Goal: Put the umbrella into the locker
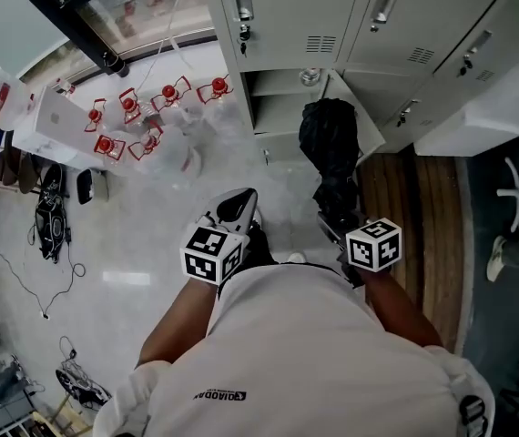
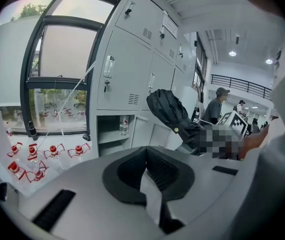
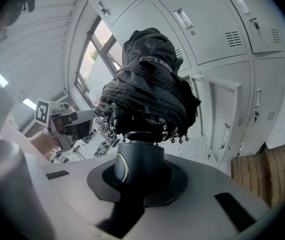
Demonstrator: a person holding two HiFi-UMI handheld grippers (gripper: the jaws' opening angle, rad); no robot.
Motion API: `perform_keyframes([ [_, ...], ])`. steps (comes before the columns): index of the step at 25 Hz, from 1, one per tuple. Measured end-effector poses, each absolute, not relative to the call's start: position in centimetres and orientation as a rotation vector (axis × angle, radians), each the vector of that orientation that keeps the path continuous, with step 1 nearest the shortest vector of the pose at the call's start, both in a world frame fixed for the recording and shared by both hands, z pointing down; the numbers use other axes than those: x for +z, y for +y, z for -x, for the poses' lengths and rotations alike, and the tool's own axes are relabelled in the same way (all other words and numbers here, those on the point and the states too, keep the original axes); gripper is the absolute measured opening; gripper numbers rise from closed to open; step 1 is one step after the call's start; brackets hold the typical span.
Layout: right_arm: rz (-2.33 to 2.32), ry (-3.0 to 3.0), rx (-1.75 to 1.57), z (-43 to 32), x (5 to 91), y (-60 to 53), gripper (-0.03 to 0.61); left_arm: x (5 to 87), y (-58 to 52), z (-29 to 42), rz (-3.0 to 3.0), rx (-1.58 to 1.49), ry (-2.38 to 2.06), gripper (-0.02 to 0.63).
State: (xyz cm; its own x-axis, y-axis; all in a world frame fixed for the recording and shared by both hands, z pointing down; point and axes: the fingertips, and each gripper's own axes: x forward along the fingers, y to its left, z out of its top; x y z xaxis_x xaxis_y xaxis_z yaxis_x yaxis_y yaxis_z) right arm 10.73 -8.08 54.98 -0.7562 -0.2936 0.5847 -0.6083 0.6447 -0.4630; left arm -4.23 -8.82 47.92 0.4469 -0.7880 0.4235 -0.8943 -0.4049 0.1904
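A folded black umbrella (image 1: 329, 144) points at the open locker (image 1: 282, 116) in the bottom row, its tip just before the opening. My right gripper (image 1: 338, 224) is shut on the umbrella's handle (image 3: 138, 165), and the bunched canopy (image 3: 150, 86) fills the right gripper view. The locker's door (image 1: 358, 107) is swung open to the right, and a small water bottle (image 2: 124, 125) stands on its shelf. My left gripper (image 1: 239, 206) hovers left of the umbrella with its jaws closed and nothing between them. In the left gripper view the umbrella (image 2: 167, 109) sits to the right.
Several red-capped bottles (image 1: 132, 116) lie on the pale floor left of the lockers, near a white box (image 1: 55, 116). Cables and bags (image 1: 50, 212) lie at far left. Wooden planks (image 1: 423, 208) and a white chair (image 1: 514, 217) are right. People (image 2: 216, 104) stand far off.
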Motion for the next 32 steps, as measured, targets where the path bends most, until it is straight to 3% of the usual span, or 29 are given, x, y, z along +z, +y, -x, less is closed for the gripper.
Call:
perform_keyframes([
  [32,-0.820,-1.955,1.135,0.6,70.5,-24.3,0.080,53.3,-27.7,19.2,-2.305,0.437,-1.269,0.014],
])
